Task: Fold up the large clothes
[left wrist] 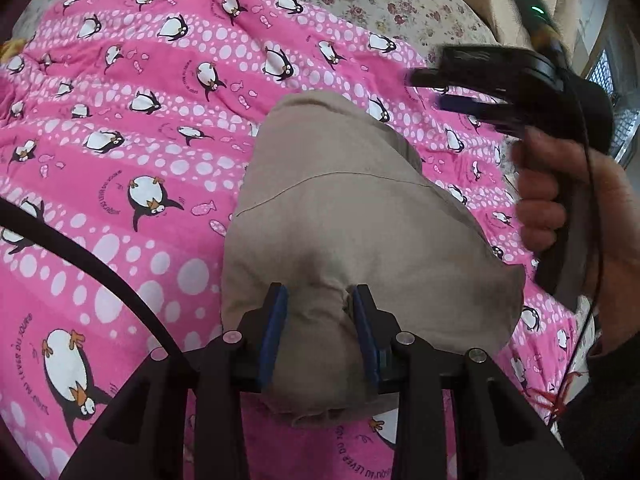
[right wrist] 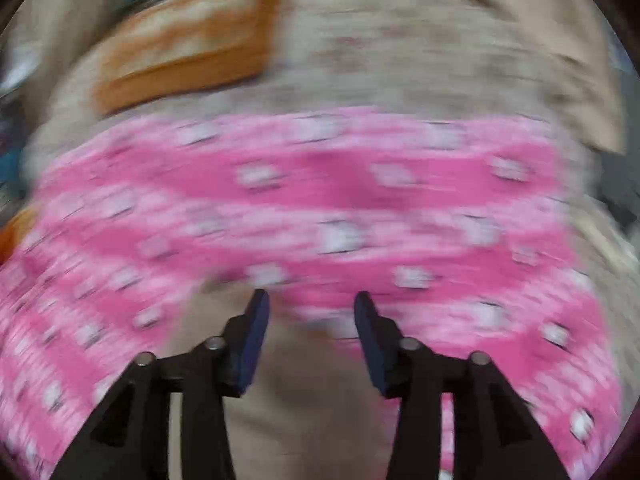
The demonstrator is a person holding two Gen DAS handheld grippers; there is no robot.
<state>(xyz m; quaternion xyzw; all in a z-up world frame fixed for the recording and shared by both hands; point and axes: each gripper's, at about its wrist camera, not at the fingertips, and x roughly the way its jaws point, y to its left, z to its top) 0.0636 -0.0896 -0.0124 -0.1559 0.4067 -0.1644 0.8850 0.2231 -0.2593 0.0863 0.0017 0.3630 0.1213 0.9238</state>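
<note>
The beige garment lies bunched on the pink penguin blanket, its near end pinched between the blue pads of the left gripper, which is clamped on the cloth. The right gripper has its jaws apart with nothing between them (a hand grips its handle in the left view). The right view is heavily smeared, so the beige patch below its fingers is hard to make out.
</note>
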